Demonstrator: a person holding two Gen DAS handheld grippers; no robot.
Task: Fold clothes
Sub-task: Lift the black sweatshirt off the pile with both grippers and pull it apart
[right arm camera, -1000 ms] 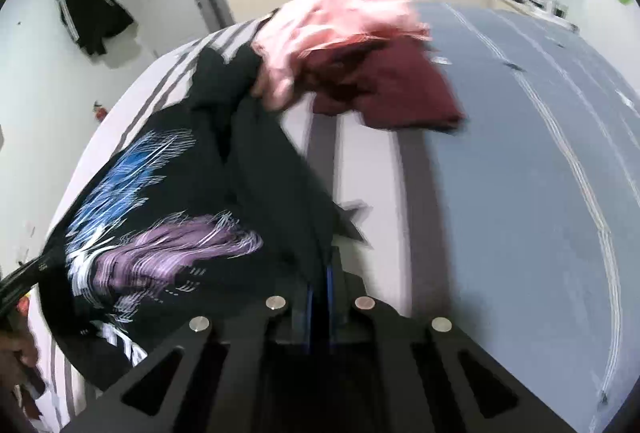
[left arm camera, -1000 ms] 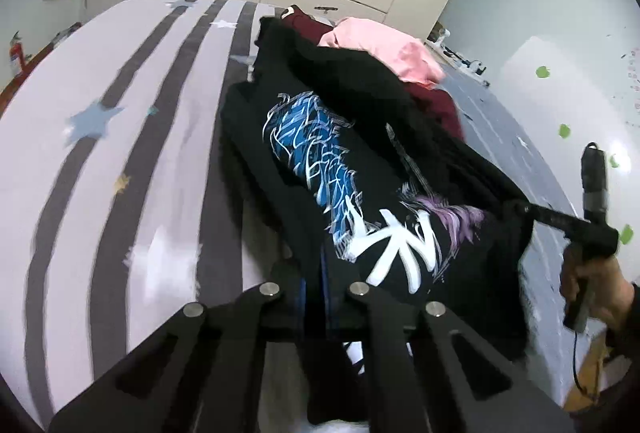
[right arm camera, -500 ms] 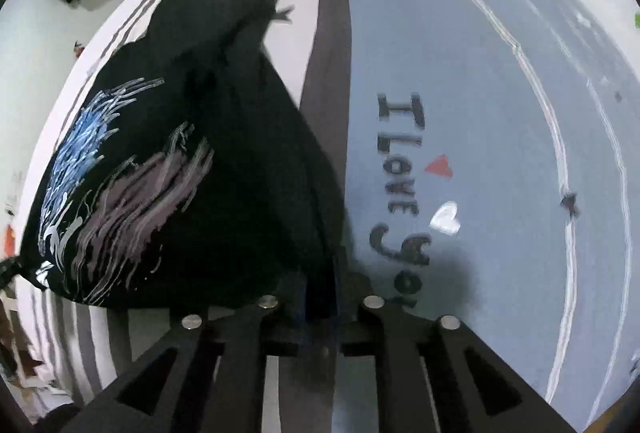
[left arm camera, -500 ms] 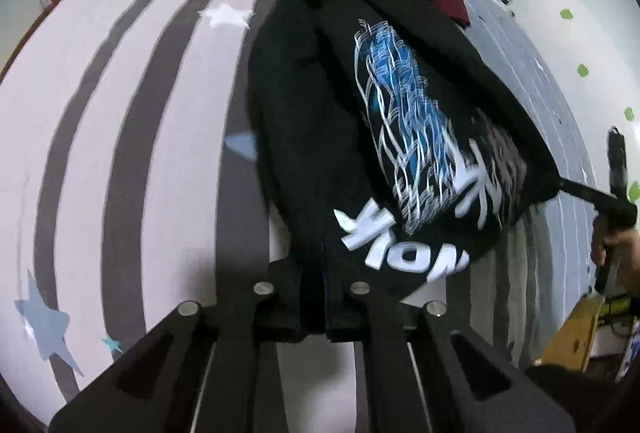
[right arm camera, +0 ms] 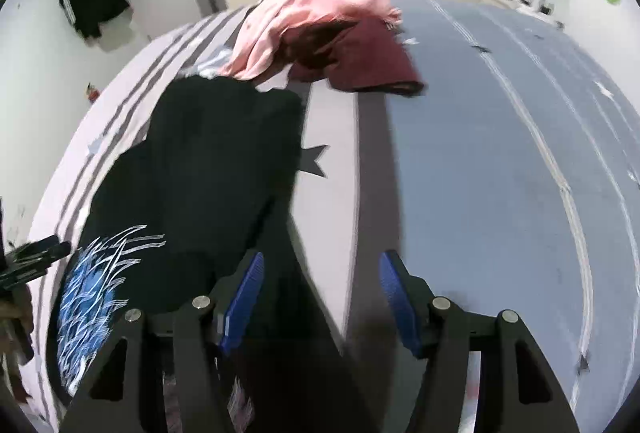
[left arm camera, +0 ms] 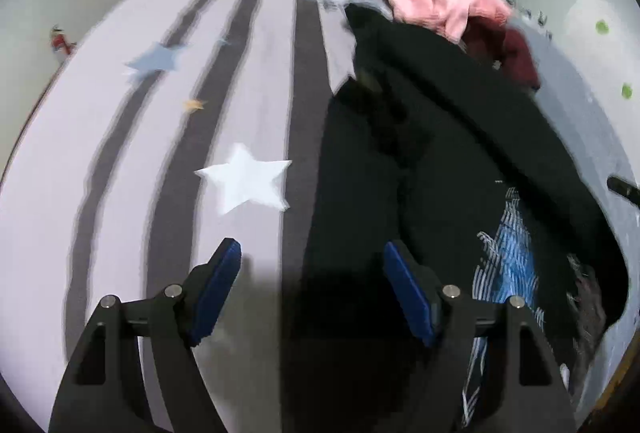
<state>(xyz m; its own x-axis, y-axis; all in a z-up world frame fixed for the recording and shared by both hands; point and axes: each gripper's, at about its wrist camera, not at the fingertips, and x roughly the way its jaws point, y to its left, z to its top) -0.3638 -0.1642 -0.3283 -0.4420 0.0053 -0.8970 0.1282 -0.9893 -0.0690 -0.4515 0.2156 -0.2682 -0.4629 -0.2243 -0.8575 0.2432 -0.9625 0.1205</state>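
Both grippers hang apart over the bed, jaws just spread wide, nothing pinched: my left gripper (left arm camera: 312, 285) straddles the near hem of the black printed shirt (left arm camera: 440, 169), my right gripper (right arm camera: 320, 291) its other edge. Farther up the striped bed cover (left arm camera: 140, 153), toward the far edge, lie a pink garment (right arm camera: 316, 17) and a maroon garment (right arm camera: 368, 61).

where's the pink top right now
The pink top lies crumpled at the bed's far end, draped over the maroon garment, just beyond the black printed shirt.
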